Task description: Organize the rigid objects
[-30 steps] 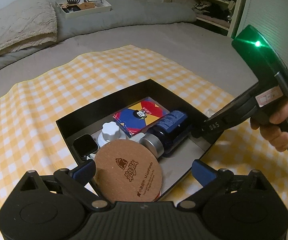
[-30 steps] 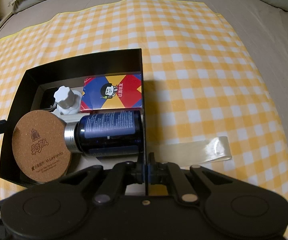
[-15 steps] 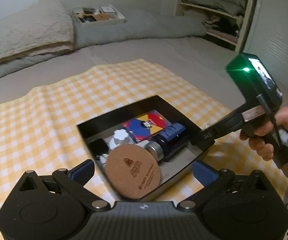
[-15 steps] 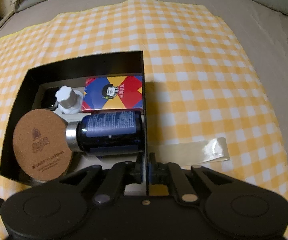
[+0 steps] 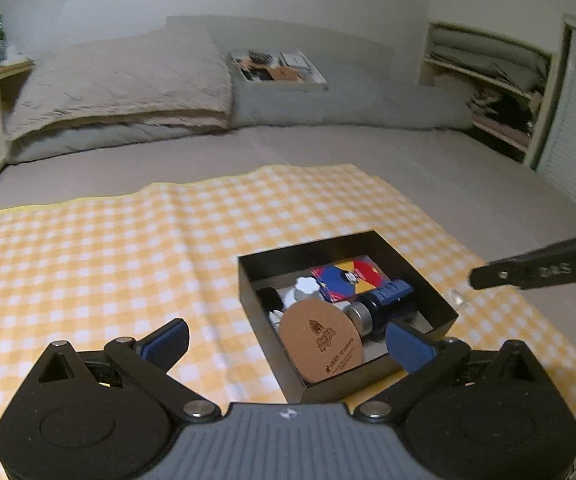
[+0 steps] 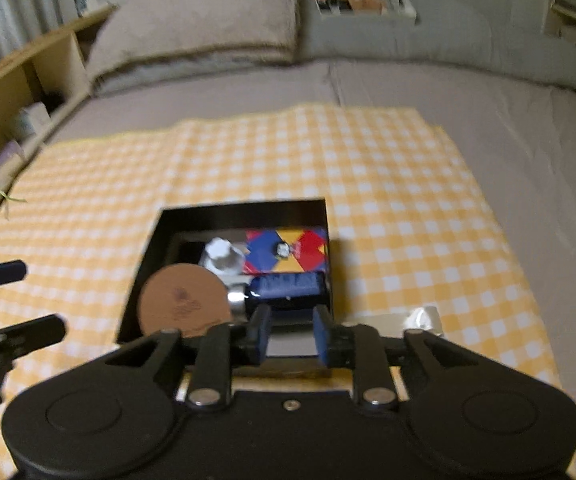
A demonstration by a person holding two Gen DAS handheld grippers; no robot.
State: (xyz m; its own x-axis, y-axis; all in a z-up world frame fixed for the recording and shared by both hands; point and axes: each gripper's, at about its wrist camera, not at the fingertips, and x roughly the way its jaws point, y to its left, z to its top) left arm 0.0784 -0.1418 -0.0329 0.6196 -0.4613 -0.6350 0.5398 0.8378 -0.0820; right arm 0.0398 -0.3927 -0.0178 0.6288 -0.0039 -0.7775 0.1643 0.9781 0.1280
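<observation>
Both grippers hang clear above a filled black box [image 5: 428,292] on the checked cloth [image 5: 108,248]; the packing step looks done.

The bed [image 5: 368,152] carries the yellow cloth, and the box sits toward its right side, holding a cork coaster [image 5: 322,340] leaning at the near wall, a dark blue bottle [image 5: 384,300] lying on its side, a colourful card box [image 5: 348,278] at the back and a white knob-topped item [image 5: 307,288]. The left gripper [image 5: 286,342] stands wide apart and empty. The right gripper [image 6: 290,336] has just been opening; its jaws are parted a little with nothing between them. A clear strip [image 6: 422,318] lies on the cloth just right of the box. Next, I judge, comes either fetching another loose item or finishing.
</observation>
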